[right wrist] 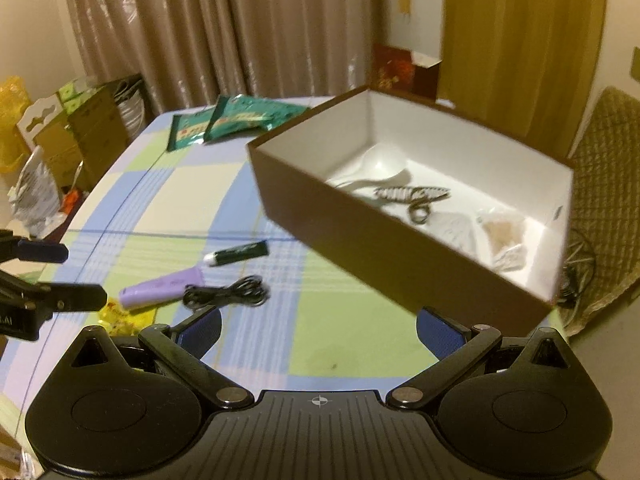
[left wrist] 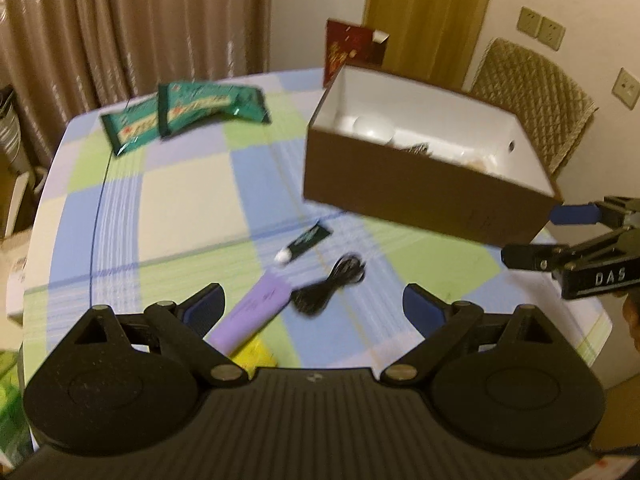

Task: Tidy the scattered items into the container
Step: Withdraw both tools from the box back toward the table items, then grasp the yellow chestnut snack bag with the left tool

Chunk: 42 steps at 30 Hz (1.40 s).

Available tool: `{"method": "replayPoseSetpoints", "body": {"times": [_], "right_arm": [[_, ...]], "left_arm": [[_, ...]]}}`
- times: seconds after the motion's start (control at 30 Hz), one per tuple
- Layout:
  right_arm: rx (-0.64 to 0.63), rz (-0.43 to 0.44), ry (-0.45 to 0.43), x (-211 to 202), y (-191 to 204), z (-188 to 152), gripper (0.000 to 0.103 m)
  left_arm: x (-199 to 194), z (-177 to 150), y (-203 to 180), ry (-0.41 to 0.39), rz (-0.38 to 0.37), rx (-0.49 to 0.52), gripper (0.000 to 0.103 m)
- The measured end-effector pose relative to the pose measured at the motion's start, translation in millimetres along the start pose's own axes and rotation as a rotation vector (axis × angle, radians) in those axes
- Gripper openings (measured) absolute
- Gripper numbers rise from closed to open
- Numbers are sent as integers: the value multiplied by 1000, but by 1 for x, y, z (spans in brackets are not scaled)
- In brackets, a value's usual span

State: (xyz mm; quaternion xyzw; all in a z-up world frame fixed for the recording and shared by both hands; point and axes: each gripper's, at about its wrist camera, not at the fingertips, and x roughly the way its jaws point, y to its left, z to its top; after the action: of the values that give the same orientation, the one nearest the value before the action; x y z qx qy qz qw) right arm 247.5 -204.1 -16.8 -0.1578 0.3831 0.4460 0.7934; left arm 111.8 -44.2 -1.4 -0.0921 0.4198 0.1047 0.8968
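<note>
A brown box (left wrist: 420,196) with a white inside stands at the right of the checked table; in the right wrist view the box (right wrist: 384,248) holds a white spoon (right wrist: 380,168), a striped clip and small packets. On the cloth lie a purple case (left wrist: 256,314), a coiled black cable (left wrist: 332,282), a small dark tube (left wrist: 306,242), a yellow packet (left wrist: 254,354) and two green packets (left wrist: 188,114). My left gripper (left wrist: 314,306) is open and empty just above the purple case. My right gripper (right wrist: 318,330) is open and empty over bare cloth in front of the box.
A red carton (left wrist: 354,50) stands behind the box. A quilted chair (left wrist: 532,100) is at the table's right. Cardboard boxes and bags (right wrist: 72,136) crowd the floor at the left. Curtains hang behind the table.
</note>
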Motion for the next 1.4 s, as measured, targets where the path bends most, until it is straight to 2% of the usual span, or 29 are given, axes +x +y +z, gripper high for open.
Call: {"method": "replayPoseSetpoints", "body": {"times": [0.2,0.47,0.87,1.03,1.07,1.1,1.4], "right_arm": [[-14,37,48,20,11,-7,101],[-25,53,126,45,9,-15,101],[-37,70,180,65,-5,-13,101],[-31,86,192,73,-6,-12,101],[-33,91,195,74,-5,-13,101],[-37,97,197,76,-3,-13,101],[-122,166,210,91,17,-16,101]], "left_arm": [[5,-27,18,59,47,-49,94],[27,-57,40,152,98,-172,94],[79,-59,49,209,179,-313,92],[87,-65,51,218,200,-289,77],[85,-67,51,209,192,-270,68],[83,-68,52,202,180,-254,64],[57,-81,79,188,109,-191,51]]}}
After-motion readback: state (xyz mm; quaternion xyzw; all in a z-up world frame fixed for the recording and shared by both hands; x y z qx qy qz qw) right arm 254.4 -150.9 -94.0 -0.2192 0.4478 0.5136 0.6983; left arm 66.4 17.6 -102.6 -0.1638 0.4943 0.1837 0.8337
